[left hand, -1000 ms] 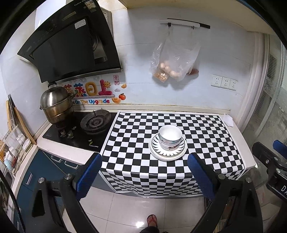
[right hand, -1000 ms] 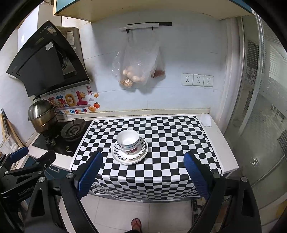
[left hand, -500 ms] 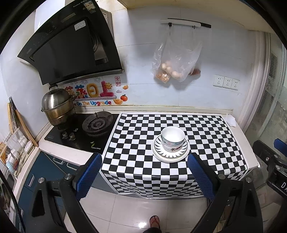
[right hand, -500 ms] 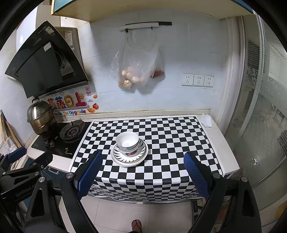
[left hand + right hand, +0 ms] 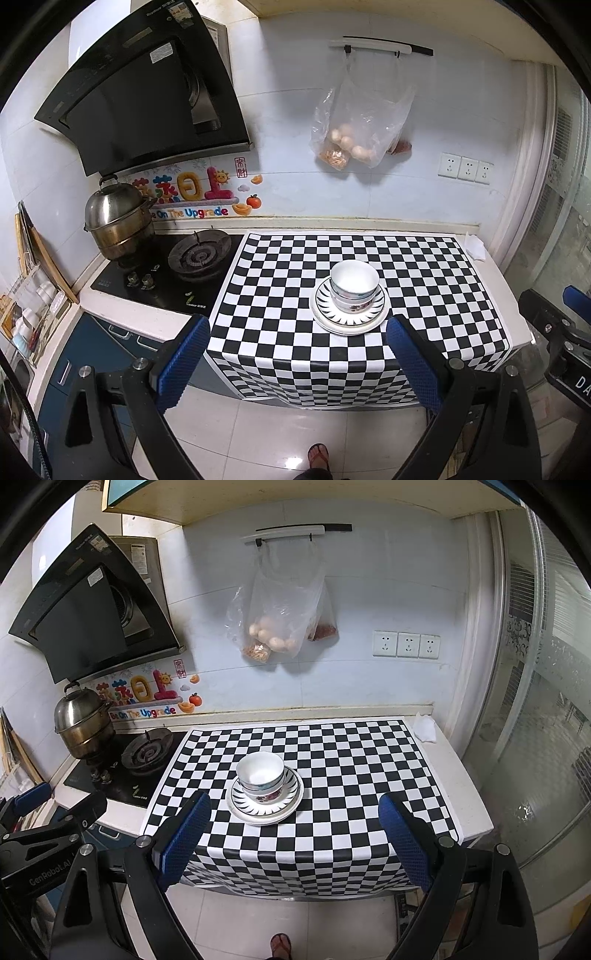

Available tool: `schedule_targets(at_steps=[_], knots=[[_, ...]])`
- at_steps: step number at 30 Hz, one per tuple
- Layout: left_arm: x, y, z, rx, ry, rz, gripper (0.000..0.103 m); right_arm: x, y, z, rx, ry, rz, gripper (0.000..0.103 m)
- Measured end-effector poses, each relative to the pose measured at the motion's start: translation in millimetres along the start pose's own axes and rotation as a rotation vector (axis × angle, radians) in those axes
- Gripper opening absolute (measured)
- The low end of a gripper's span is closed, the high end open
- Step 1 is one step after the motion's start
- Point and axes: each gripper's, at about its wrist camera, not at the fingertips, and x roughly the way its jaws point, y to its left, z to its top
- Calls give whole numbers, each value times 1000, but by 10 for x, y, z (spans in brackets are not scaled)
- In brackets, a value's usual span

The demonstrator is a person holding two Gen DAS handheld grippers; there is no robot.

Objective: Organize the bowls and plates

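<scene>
Stacked white bowls (image 5: pixel 354 282) (image 5: pixel 260 771) with a floral band sit on stacked plates (image 5: pixel 325 317) (image 5: pixel 243 810) with a black spiked rim, on the checkered cloth. My left gripper (image 5: pixel 297 363) is open, held back from the counter's front edge, with nothing between its blue pads. My right gripper (image 5: pixel 293 843) is likewise open and empty, in front of the counter. The right gripper shows at the left wrist view's right edge, and the left one at the right wrist view's left edge.
A gas hob (image 5: pixel 199 254) with a steel steamer pot (image 5: pixel 116 221) lies left of the checkered cloth (image 5: pixel 424 280). A range hood (image 5: pixel 147 92) hangs above. A plastic bag (image 5: pixel 358 122) of food hangs on the wall. A glass door (image 5: pixel 546 701) stands right. A sandalled foot (image 5: pixel 318 456) is on the floor.
Both grippers have drifted slightly back and up from the counter, so the stack sits a bit lower in view. Bowls and plates have not moved.
</scene>
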Motion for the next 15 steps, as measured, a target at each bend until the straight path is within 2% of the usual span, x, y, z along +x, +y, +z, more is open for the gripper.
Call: schedule_targets(at_steps=[15], knots=[[56, -89, 23, 2, 12, -14, 98, 14, -96, -25, 2, 5, -4, 94]])
